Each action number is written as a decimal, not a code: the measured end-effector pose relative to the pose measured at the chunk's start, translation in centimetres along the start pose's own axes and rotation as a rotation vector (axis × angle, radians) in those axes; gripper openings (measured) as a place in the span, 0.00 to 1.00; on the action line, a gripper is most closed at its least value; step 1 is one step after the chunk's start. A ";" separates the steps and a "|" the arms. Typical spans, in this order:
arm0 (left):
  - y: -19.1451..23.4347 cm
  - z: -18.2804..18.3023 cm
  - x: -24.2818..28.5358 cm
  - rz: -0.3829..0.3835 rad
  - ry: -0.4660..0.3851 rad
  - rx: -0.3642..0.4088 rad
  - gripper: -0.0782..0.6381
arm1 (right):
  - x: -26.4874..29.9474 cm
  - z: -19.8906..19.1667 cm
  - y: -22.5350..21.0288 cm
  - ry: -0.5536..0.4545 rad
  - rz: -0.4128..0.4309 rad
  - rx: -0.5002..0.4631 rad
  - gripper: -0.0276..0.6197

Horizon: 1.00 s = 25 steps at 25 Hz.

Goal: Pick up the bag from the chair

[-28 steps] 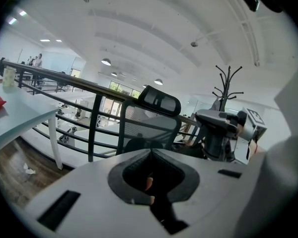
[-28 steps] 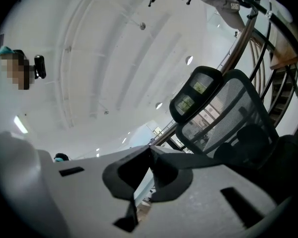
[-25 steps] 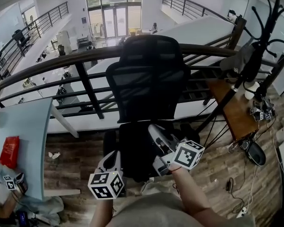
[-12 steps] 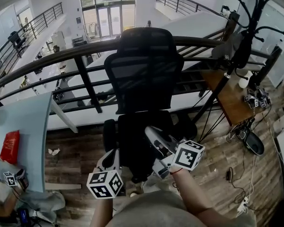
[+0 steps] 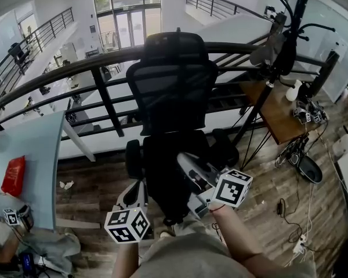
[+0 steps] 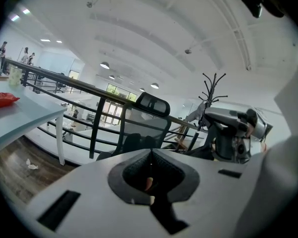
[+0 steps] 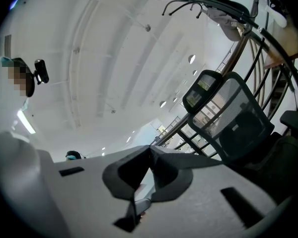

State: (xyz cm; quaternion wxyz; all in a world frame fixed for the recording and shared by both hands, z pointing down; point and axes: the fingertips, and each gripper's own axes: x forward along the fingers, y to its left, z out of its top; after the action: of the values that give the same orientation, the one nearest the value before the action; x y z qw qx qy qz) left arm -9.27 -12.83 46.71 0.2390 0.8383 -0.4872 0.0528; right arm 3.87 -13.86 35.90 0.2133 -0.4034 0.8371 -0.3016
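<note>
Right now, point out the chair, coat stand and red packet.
chair (image 5: 174, 91), head view, mesh backrest.
coat stand (image 6: 212, 89), left gripper view, upper pole.
red packet (image 5: 14, 175), head view, its middle.

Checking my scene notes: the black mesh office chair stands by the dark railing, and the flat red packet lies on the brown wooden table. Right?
No: the head view shows the flat red packet on the pale blue table at the left. The black mesh office chair does stand by the dark railing.

Left gripper, right gripper side by side, jaws together.
</note>
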 end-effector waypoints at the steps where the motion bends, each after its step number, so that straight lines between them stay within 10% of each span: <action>1: -0.2 -0.2 -0.4 -0.004 -0.002 0.003 0.12 | -0.5 -0.2 0.3 -0.003 -0.002 -0.002 0.05; 25: -3.7 -3.1 -6.2 -0.078 0.016 0.003 0.12 | -8.6 -3.6 6.4 -0.044 -0.039 0.032 0.05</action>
State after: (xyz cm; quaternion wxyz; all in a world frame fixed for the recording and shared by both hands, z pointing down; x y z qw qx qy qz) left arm -8.86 -5.01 46.16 0.2435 0.8566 -0.4522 0.0507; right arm 3.25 -2.63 35.13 0.2319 -0.4229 0.8193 -0.3101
